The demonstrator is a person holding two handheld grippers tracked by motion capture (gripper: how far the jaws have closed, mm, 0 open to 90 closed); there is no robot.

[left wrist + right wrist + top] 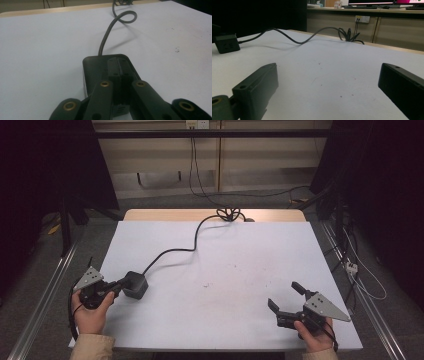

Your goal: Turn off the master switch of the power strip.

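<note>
One black cube-shaped power block (135,284) sits on the white table (225,270), toward its left edge on the person's side; in the right gripper view it (227,43) lies far off at the left. One dark cable (175,251) runs from the block's far face in a curve to the table's far edge, where it bunches into a coil (229,213). Two grippers counted. Left gripper (122,285): jaws closed flat against each other, tips resting over the block's top face (100,65), nothing gripped between them. Right gripper (285,296): jaws spread wide, nothing between them, over bare table near the right front corner, well apart from the block. One wall socket (362,19) behind the table. No containers on the table.
</note>
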